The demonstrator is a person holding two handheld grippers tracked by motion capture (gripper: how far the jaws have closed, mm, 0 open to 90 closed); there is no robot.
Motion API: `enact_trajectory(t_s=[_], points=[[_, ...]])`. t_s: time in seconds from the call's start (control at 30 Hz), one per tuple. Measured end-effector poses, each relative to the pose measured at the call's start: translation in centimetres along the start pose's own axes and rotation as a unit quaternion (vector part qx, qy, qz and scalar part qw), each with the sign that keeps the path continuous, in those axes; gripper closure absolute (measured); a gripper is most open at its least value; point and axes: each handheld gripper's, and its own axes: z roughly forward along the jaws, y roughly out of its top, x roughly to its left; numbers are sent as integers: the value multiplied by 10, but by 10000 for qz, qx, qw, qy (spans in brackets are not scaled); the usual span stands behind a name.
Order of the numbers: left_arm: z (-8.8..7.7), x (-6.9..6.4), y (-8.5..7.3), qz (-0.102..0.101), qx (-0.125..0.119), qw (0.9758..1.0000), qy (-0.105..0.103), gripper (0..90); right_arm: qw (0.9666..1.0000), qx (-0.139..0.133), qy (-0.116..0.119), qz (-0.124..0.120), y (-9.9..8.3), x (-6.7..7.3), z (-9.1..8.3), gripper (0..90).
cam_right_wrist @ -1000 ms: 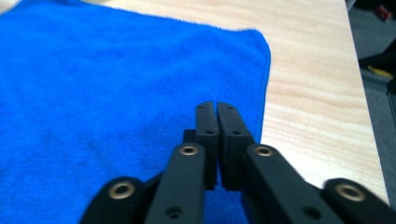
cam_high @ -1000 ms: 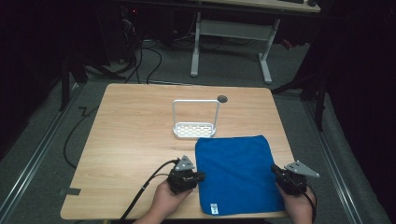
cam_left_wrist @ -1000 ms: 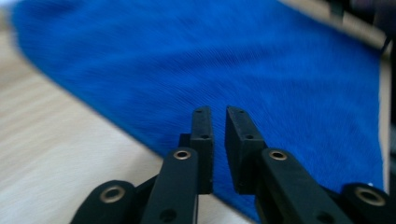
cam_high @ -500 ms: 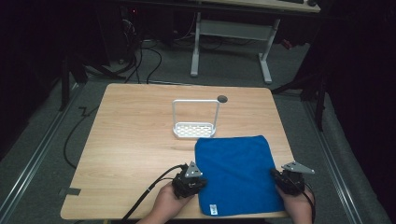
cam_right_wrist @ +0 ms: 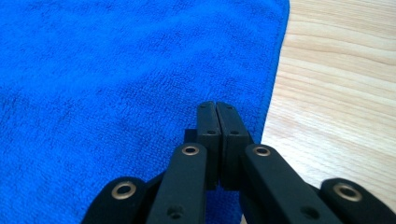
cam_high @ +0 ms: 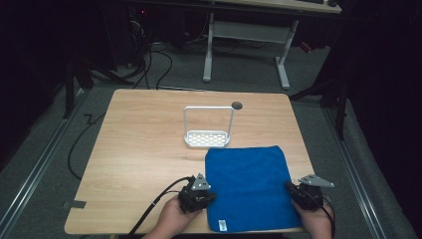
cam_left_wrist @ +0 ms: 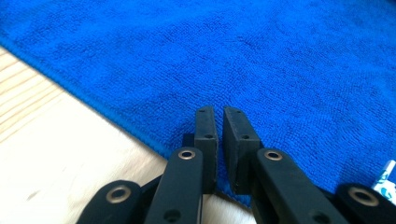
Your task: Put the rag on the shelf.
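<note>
A blue cloth (cam_high: 249, 184) lies flat on the front right of the wooden table (cam_high: 134, 149). My left gripper (cam_high: 212, 195) rests on the cloth's left edge, low on the table. In the left gripper view its jaws (cam_left_wrist: 219, 113) have just been closing to a thin slit over the cloth (cam_left_wrist: 261, 56); no fold stands up between them. My right gripper (cam_high: 289, 187) rests at the cloth's right edge. In the right gripper view its jaws (cam_right_wrist: 216, 106) are pressed together above the cloth (cam_right_wrist: 116, 70), a little inside the hem.
A small white wire rack (cam_high: 208, 138) with a tall handle stands just behind the cloth. A round cable hole (cam_high: 237, 105) sits near the table's far edge. A white label (cam_high: 222, 225) marks the cloth's front left corner. Desk legs and cables stand on the floor beyond.
My left gripper has shifted slightly toward the front along the cloth's left edge. The right gripper and the cloth have stayed where they were.
</note>
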Motion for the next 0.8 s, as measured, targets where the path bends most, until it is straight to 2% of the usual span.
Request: enact_trajectory(t_s=[0.17, 0.23, 0.27, 0.5, 0.57, 0.63, 0.7, 0.8], points=[[-10, 6, -7, -73, 76, 9999, -12, 847, 9998, -41, 184, -29, -1, 7, 0, 893], [-16, 9, -11, -110, 97, 9999, 11, 848, 9997, -32, 227, -100, 0, 13, 1, 893], [-19, 11, -13, -125, 83, 9999, 29, 849, 9994, -31, 250, -219, 1, 20, 2, 893], [-35, 19, -27, -224, 25, 9996, 165, 850, 9984, -11, 411, -392, 5, 39, 6, 886], [-41, 22, -32, -266, 10, 9994, 203, 850, 9974, -12, 569, -437, 6, 47, 7, 886], [-47, 26, -38, -311, -27, 9993, 223, 850, 9971, -25, 613, -459, 6, 49, 8, 886], [-53, 29, -44, -349, -73, 9991, 247, 850, 9962, -15, 755, -426, 7, 54, 9, 886], [-63, 32, -52, -452, -86, 9986, 256, 850, 9948, -18, 860, -539, 8, 61, 10, 886]])
